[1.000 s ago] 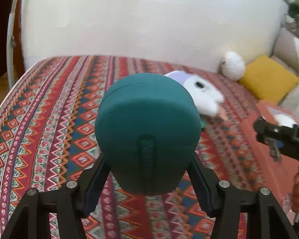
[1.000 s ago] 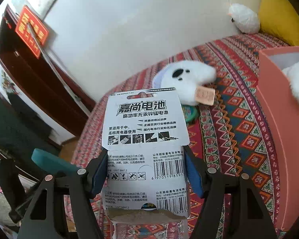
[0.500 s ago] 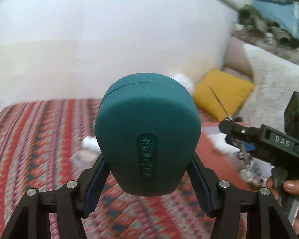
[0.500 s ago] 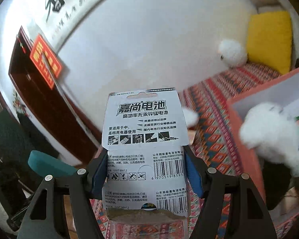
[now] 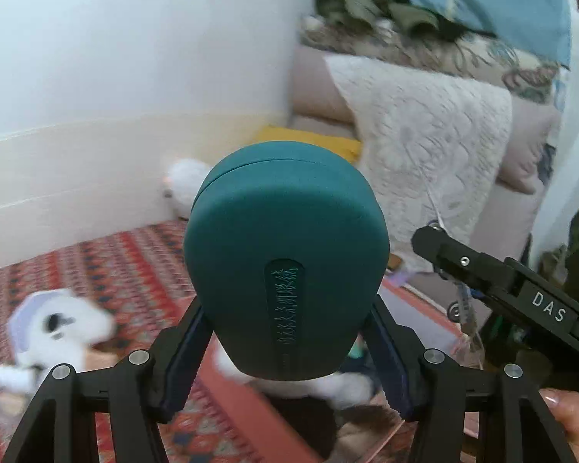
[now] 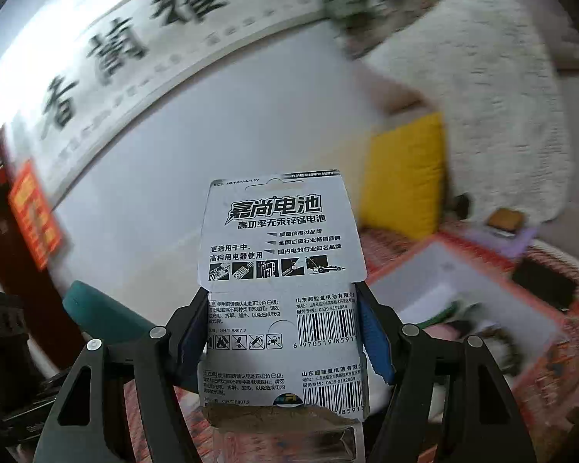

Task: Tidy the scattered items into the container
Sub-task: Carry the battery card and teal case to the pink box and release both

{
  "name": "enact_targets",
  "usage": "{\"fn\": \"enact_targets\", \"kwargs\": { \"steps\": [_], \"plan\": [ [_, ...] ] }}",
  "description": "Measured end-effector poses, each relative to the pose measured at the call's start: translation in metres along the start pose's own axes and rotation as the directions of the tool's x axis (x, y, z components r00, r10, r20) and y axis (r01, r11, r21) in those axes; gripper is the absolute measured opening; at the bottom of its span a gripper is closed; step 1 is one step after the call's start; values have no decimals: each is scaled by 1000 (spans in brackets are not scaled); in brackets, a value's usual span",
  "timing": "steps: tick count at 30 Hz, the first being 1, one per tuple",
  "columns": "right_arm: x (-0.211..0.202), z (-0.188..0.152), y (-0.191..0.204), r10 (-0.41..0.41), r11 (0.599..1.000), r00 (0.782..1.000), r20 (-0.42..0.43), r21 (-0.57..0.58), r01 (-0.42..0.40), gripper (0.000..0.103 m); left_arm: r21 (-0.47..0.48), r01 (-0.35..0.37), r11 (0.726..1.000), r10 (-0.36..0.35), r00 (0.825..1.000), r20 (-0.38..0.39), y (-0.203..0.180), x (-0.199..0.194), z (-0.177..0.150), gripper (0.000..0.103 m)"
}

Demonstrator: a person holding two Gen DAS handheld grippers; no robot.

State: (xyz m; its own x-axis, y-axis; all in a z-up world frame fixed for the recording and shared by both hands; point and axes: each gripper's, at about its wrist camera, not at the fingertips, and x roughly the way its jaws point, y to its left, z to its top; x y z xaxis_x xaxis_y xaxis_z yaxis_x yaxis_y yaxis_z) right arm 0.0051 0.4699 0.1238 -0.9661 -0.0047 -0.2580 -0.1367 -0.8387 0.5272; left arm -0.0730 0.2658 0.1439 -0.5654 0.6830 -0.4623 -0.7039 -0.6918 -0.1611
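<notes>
The left gripper [image 5: 285, 351] has its jaws clamped on a teal case [image 5: 285, 266], directly above the orange box [image 5: 251, 409] on the bed. The right gripper [image 6: 281, 332], jaws clamped on an upright battery card [image 6: 281, 270], has the box [image 6: 463, 289] ahead to its right, so the left seems nearer.

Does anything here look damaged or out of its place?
Yes. The battery card in the right gripper is torn along its bottom edge, leaving brown ragged cardboard. A white plush toy lies on the patterned cover, outside the box.
</notes>
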Motion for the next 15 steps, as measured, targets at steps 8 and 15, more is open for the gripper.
{"fn": "enact_targets", "kwargs": {
  "steps": [8,15],
  "plan": [
    [12,14,-86,-116,987,993,-32,107,119,72,45,71,996,-67,993,-102,-53,98,15,67],
    [45,-1,-112,-172,976,982,-76,123,180,92,2,47,999,-46,985,-166,-59,151,19,71]
  ]
}}
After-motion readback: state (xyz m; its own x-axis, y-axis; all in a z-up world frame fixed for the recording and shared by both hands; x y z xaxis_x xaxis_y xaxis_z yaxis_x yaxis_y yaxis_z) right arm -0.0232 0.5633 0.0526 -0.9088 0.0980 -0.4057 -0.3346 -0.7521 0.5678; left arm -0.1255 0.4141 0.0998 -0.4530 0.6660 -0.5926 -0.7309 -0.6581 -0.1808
